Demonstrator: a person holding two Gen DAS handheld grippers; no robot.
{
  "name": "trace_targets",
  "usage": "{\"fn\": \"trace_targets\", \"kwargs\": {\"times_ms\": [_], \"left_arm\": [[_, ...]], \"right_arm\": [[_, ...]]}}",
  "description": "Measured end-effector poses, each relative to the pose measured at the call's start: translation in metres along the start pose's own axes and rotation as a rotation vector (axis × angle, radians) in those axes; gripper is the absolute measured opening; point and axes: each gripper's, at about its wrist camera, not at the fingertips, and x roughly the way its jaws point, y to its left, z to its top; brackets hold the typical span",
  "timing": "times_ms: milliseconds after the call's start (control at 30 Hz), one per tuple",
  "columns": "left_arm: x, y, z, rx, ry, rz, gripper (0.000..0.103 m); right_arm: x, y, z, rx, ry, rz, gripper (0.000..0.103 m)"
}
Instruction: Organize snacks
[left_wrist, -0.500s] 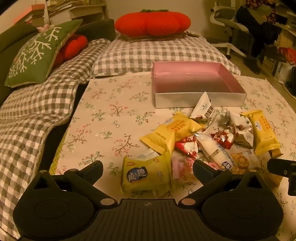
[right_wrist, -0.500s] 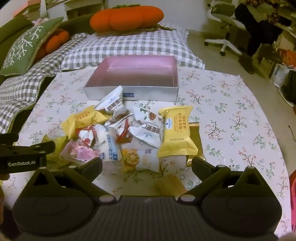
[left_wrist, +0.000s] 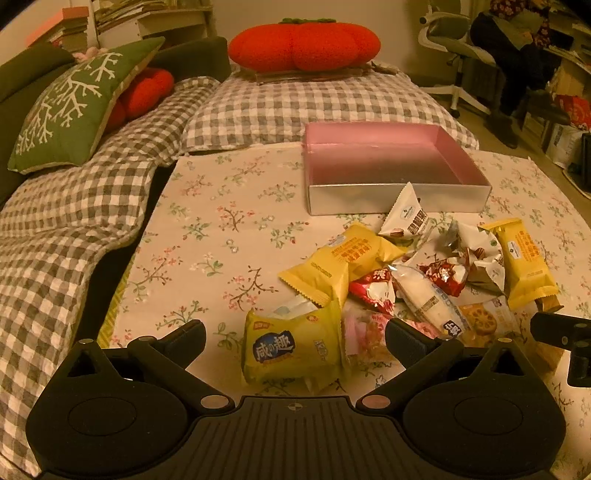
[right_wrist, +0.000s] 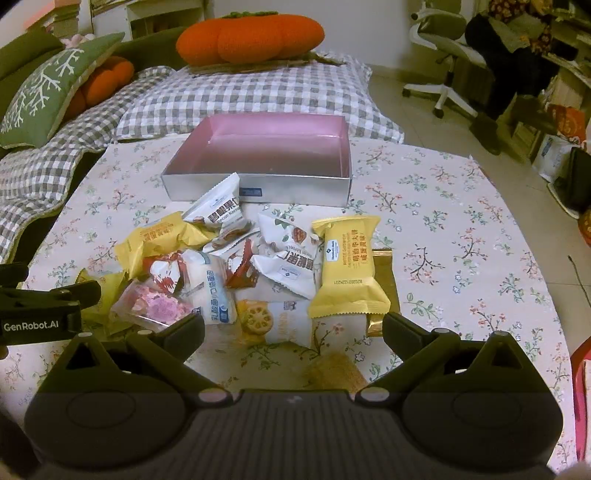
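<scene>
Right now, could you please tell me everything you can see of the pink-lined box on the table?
The box is a shallow, open rectangular tray with a glossy pink interior and silver, card-like outer walls; a small dark label sits on its near wall. It looks empty and lies flat on the floral tablecloth, behind the snack pile. A white snack packet leans against its near wall.

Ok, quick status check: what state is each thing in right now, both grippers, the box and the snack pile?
left gripper: open, around the yellow biscuit pack, not closed on it
right gripper: open, holding nothing
pink box: no lid, no snacks inside
snack pile: heaped on the tablecloth in front of the box
white nut packet: leaning against the box's front wall
</scene>
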Motion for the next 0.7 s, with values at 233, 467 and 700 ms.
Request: {"fn": "trace_targets", "kwargs": {"times_ms": [233, 467, 700], "left_arm": [[0.001, 0.0, -0.001, 0.001, 0.004, 0.0, 0.103], [0.001, 0.002, -0.001, 0.006, 0.005, -0.001, 0.103], [-0.007, 0.025, 0.018, -0.054, -0.008, -0.014, 0.103]], "right_arm": [[0.0, 0.0, -0.002, -0.003, -0.01, -0.008, 0.103], [0.002, -0.001, 0.0, -0.011, -0.028, 0.001, 0.102], [0.002, -0.024, 0.015, 0.07, 0.017, 0.069, 0.098]]}}
